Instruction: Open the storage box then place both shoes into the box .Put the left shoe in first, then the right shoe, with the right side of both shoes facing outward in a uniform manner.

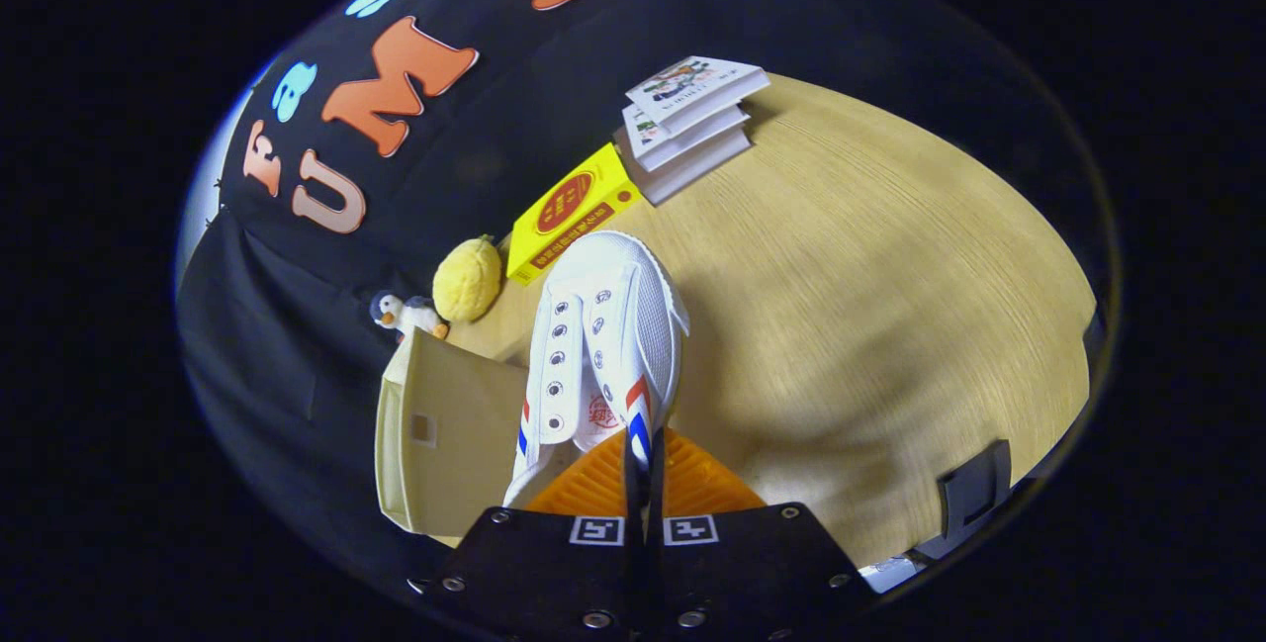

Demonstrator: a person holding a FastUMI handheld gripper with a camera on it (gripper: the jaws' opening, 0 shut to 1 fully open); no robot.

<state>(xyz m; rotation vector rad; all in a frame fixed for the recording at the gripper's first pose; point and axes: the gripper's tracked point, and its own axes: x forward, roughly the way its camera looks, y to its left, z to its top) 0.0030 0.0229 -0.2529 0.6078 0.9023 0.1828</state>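
A: The gripper [640, 484] was nearest, its fingers pressed nearly together on the shoe's [601, 345] side wall by the striped collar.

B: And the shoe?

A: Lifted, toe pointing away, beside the box [445, 434], whose cream wall stood just to its left.

B: Could you tell left shoe from right?

A: No, not from that angle.

B: What worried you?

A: The pinch caught only thin canvas, so the shoe could swing or slip. Turned wrongly, it might go in facing the wrong way, or clip the box's wall.
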